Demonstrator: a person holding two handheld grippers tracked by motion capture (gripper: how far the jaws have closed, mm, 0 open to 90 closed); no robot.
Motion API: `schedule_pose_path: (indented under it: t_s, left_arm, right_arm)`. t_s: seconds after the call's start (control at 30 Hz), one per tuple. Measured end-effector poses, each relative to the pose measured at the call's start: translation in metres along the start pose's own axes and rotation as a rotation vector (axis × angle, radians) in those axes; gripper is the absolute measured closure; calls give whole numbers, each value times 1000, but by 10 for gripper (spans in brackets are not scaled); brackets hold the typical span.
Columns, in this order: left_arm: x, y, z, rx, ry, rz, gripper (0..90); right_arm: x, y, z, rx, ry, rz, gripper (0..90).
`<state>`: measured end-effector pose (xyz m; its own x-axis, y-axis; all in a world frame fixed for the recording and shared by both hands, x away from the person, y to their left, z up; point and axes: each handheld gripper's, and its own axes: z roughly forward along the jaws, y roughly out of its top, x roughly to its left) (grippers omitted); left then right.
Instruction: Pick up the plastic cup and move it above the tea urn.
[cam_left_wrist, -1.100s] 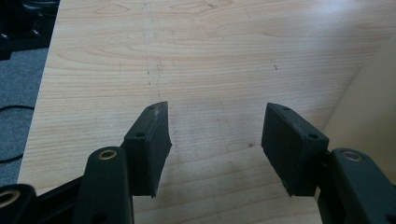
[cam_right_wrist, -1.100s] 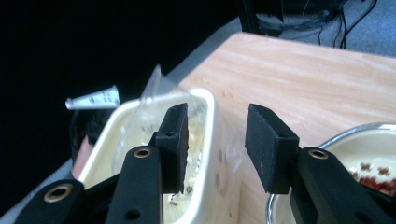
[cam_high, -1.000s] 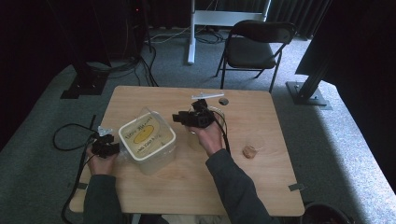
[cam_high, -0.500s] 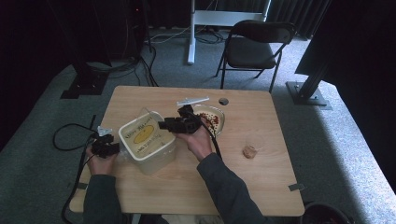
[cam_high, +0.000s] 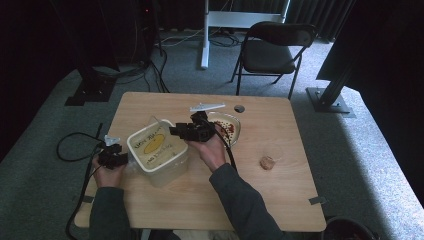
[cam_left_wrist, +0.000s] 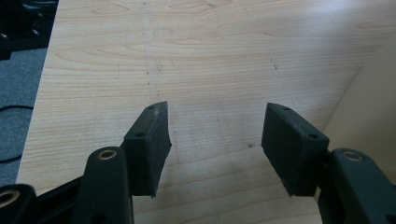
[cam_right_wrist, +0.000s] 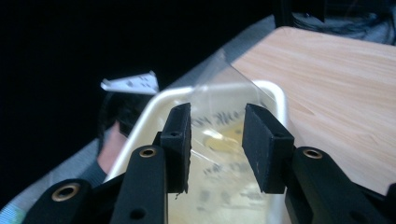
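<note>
Right gripper (cam_right_wrist: 215, 149), jaws part-spread, nothing pinched, hovers over the tub (cam_high: 156, 150) at frame centre-left, lined up on the clear film (cam_right_wrist: 224, 100) standing off its rim. Left gripper (cam_left_wrist: 215, 149), jaws wide and empty, sits on the table (cam_left_wrist: 187, 56) just beside the tub wall. Risk: unbraced tub likely slides or tips when film is pulled; thin film may slip the pads.

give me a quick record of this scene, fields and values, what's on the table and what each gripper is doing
surface: light wooden table
main item: cream plastic tub with clear film lid
left gripper: open, nothing between jaws, beside the tub
right gripper: jaws apart over the tub's film, nothing gripped
other items: shallow bowl of reddish food; small brown lump; white flat strip
</note>
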<state>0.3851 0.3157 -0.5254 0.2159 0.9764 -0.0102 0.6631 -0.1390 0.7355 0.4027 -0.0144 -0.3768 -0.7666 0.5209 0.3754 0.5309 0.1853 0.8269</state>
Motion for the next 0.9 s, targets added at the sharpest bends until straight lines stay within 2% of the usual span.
schedule_pose_path:
  t_s: [0.13, 0.2, 0.27, 0.37, 0.47, 0.5, 0.57, 0.67, 0.73, 0.8, 0.9]
  left_arm:
    - [0, 0, 0, 1, 0, 2, 424]
    - [0, 0, 0, 0, -1, -1, 424]
    - [0, 0, 0, -1, 0, -1, 424]
    - [0, 0, 0, 0, -2, 0, 424]
    - [0, 0, 0, 1, -1, 2, 424]
    - [0, 0, 0, 2, -2, 0, 424]
    - [0, 0, 0, 3, -2, 2, 424]
    - [0, 0, 0, 3, -1, 2, 425]
    - [0, 0, 0, 3, -1, 3, 424]
    - [0, 0, 0, 4, 0, 4, 424]
    - [0, 0, 0, 2, -1, 1, 424]
  right_arm:
    - [10, 5, 4, -9, 29, -30, 611]
    - [13, 4, 9, 15, 50, -56, 672]
    - [17, 2, 12, 35, 29, -85, 715]
    - [18, 0, 11, 24, 14, -112, 799]
    - [18, 0, 9, 22, -17, -125, 813]
    - [18, 0, 7, 9, -35, -141, 849]
    - [18, 1, 3, -11, -35, -149, 875]
    - [21, 2, -2, -46, -39, -177, 873]
    - [22, 2, -2, -36, 1, -188, 865]
    - [24, 0, 0, -15, 3, -210, 857]
    - [23, -1, 1, -23, 11, -192, 826]
